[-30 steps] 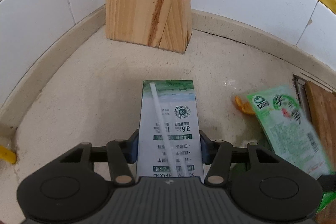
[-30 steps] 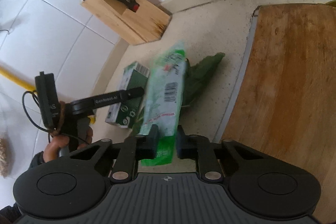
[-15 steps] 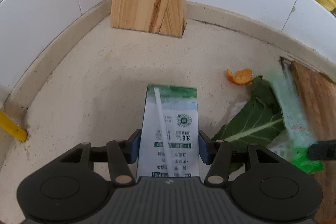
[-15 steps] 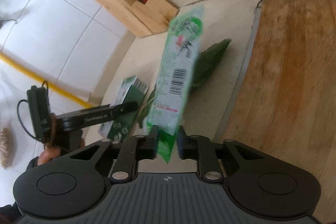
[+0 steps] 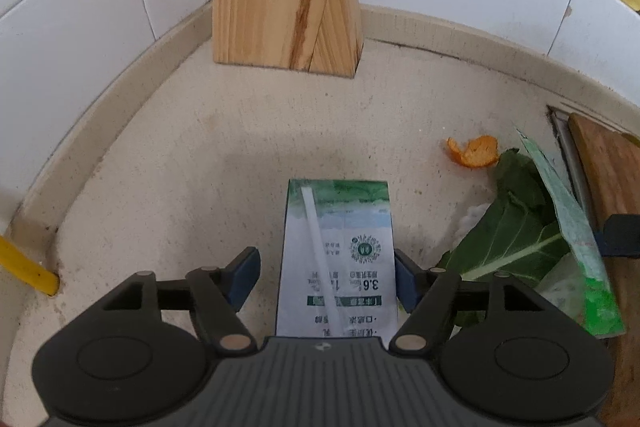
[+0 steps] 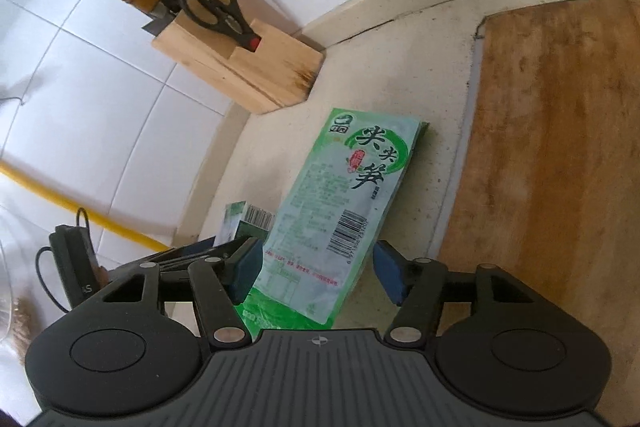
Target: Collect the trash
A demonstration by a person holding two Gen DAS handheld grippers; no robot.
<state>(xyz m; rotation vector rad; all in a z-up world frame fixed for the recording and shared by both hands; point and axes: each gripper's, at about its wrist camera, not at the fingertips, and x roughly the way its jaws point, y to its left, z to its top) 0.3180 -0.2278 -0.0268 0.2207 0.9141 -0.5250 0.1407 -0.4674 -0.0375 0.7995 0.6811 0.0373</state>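
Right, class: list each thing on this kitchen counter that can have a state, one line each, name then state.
Milk carton: lying flat, straw attached, between opening left gripper jaws, left pad clear of it.
Green snack packet: lying between opening right gripper jaws, pads clear of it.
Leaf: flat, partly under packet.
Orange peel: loose on counter.
Knife block: upright, holding scissors.

White tiled wall [image 5: 80, 27] meets a speckled beige counter [image 5: 180, 167], perhaps stone, daylit.
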